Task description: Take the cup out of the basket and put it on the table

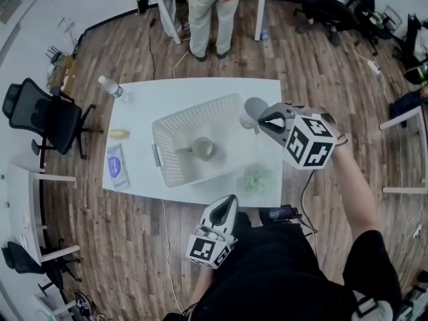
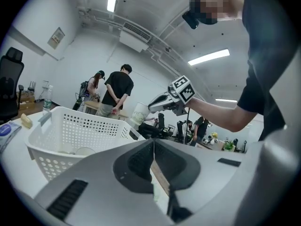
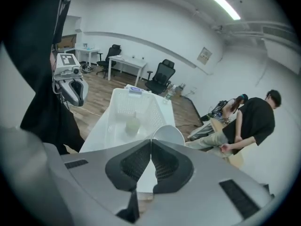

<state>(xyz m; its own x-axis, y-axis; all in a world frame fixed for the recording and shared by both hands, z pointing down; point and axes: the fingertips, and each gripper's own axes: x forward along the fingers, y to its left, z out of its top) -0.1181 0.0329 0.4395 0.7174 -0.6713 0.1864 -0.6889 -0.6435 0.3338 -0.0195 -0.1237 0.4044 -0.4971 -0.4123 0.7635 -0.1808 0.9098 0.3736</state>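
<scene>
1. While its dark pads press together on the rim wall of the white cup (image 3: 168, 136), the right claw (image 3: 150, 145) is closed and gripping that cup.
2. From the head view, the right claw (image 1: 262, 122) sits right of centre. It holds the white cup (image 1: 255, 108) in the air, outside the basket (image 1: 194, 116) and just beside its upper right corner.
3. The left gripper view shows the same white cup (image 2: 139, 113) near mid-frame. It is roughly upright, slightly tilted, and raised above the basket (image 2: 80, 126) rim in the right claw (image 2: 151, 106).
4. The left claw (image 2: 154, 142) has its pads shut tight against each other with nothing between them.
5. In the head view the left claw (image 1: 229, 202) hovers at lower centre, off the near edge of the surface (image 1: 200, 89) and well apart from the basket.
6. The basket lies in the middle of the white surface, and a pale green cup (image 1: 203, 148) stands inside it, right of its centre.
7. Right of the basket's lower corner, a green clump (image 1: 257, 179) rests on the surface.
8. Along the left edge of the surface lie a bottle (image 1: 110, 87) at the upper corner, a small yellow item (image 1: 119, 134) below it, and a blue packet (image 1: 116, 166) lower still.
9. An office chair (image 1: 40, 116) stands on the wood floor at the far left, and a person (image 1: 210, 12) stands at the top of the frame.
</scene>
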